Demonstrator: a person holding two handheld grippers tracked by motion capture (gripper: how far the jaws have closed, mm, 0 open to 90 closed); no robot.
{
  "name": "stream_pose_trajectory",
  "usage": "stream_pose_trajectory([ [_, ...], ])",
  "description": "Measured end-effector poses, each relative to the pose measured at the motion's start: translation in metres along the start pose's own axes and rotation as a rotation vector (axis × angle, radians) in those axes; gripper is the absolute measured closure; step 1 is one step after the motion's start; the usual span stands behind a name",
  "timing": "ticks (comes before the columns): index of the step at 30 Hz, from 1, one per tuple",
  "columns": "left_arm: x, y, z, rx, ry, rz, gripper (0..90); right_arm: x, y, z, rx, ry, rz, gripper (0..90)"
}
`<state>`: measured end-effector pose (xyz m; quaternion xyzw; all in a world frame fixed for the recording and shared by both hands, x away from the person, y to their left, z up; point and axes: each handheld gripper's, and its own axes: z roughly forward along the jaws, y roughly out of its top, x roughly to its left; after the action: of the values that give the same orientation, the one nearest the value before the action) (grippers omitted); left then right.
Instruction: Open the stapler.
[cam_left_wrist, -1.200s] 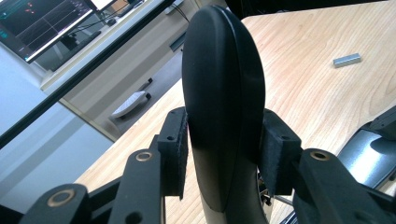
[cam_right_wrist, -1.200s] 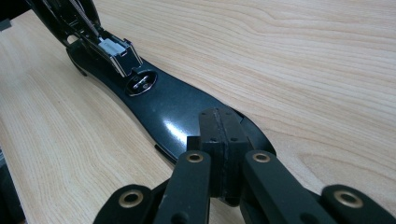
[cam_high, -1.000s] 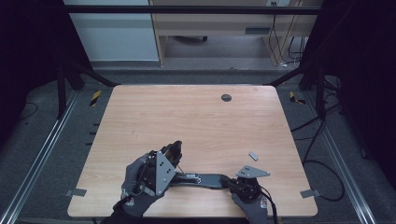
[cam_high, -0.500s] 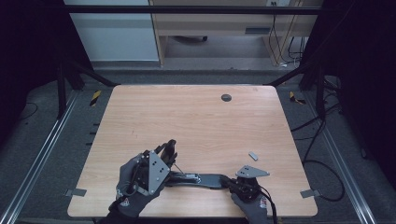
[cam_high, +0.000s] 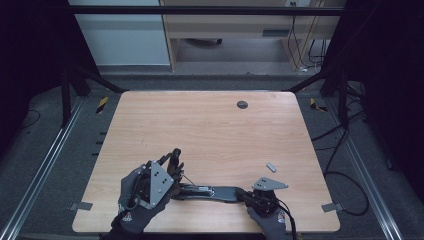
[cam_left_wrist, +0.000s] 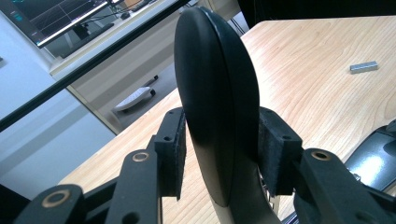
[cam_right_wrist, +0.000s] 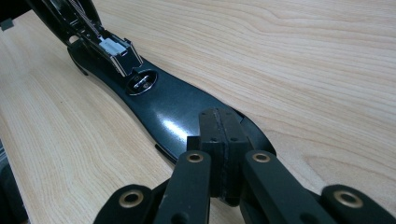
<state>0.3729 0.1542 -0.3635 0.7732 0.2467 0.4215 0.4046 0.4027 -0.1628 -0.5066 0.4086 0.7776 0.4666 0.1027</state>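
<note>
Surface (cam_high: 210, 130) of light wood carries a black stapler (cam_high: 215, 191) opened flat along its near edge. Left hand-held gripper (cam_left_wrist: 222, 154) clamps the stapler's raised black arm (cam_left_wrist: 217, 93), pads pressed on both sides. Right hand-held gripper (cam_right_wrist: 219, 149), jaws fully together, presses on the stapler base (cam_right_wrist: 173, 112). Small grey block (cam_high: 271, 166) lies near the right edge
</note>
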Motion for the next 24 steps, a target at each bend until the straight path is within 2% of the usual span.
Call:
stream_pose_trajectory([
  [12, 0.008, -0.007, -0.006, -0.005, 0.01, -0.033, 55.9, 0.0, 0.0, 0.001, -0.001, 0.005, -0.007, 90.0],
  [14, 0.01, -0.008, -0.007, 0.001, 0.025, -0.039, 55.7, 0.0, 0.0, 0.001, 0.0, 0.005, -0.006, 90.0],
  [21, 0.026, -0.023, -0.015, -0.011, 0.026, -0.124, 54.8, 0.0, 0.0, 0.001, 0.0, 0.006, -0.004, 90.0],
  [24, 0.029, -0.026, -0.017, -0.013, 0.031, -0.126, 54.4, 0.0, 0.0, 0.001, 0.0, 0.006, -0.004, 90.0],
])
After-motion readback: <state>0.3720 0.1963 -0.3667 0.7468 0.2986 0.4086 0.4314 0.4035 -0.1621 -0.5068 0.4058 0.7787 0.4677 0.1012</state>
